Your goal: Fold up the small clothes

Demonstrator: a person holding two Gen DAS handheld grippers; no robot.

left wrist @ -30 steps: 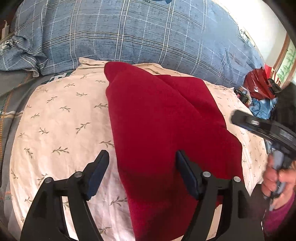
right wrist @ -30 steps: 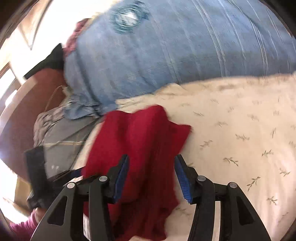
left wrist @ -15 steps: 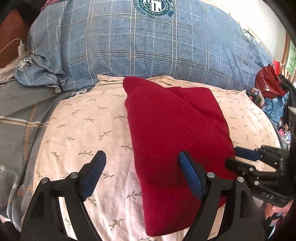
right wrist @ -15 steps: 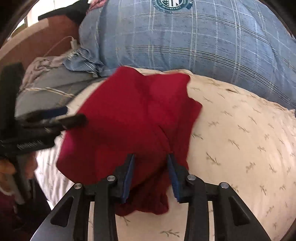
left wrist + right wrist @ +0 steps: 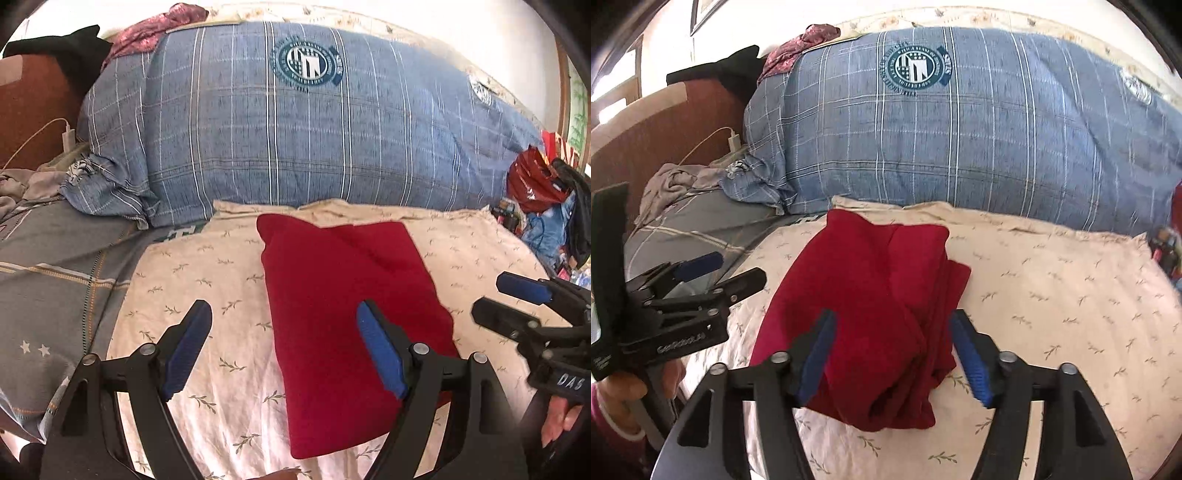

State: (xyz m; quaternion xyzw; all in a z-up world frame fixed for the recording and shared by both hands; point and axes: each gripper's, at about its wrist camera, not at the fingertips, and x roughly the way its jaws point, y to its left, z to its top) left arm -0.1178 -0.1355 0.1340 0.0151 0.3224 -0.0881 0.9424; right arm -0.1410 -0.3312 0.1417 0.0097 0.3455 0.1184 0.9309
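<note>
lying folded red garment [image 5: 347, 317], both tools apart

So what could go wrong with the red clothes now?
The red garment lies folded on a soft, puffy cream pillow, and its near layers look loose and bunched, so the fold might slump open. Both the left gripper and right gripper are open close above it, so a finger could snag the edge and pull the fold apart.
</note>
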